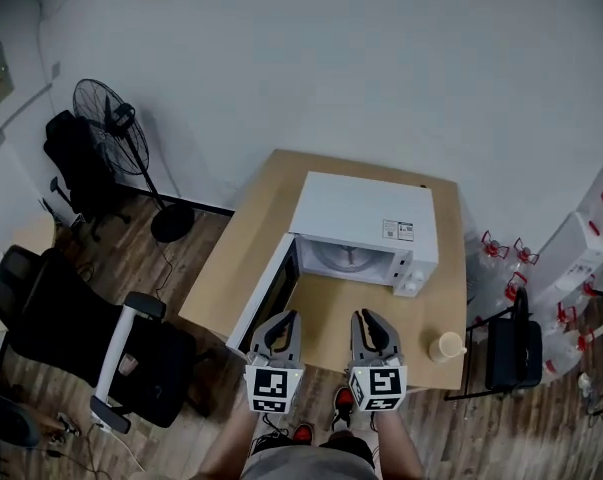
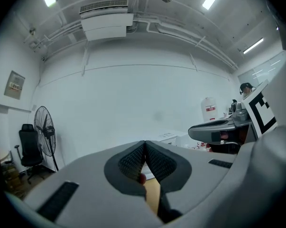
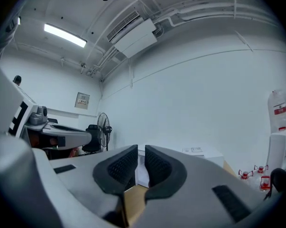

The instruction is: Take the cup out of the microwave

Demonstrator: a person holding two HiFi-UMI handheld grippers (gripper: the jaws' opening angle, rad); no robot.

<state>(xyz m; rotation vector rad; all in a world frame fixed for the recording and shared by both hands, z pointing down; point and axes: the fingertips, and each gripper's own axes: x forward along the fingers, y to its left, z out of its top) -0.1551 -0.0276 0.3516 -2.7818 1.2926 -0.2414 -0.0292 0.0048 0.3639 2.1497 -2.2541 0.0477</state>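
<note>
Table: cup upright, R of microwave.

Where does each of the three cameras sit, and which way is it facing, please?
Head view: on the person's head, steeply down onto microwave, cup, left gripper, right gripper and forearms.
Left gripper view: rides that gripper, level over its shut jaws toward the fan.
Right gripper view: likewise, over barely parted jaws.
Shared: both gripper views show the fan, microwave top and each other's gripper.
</note>
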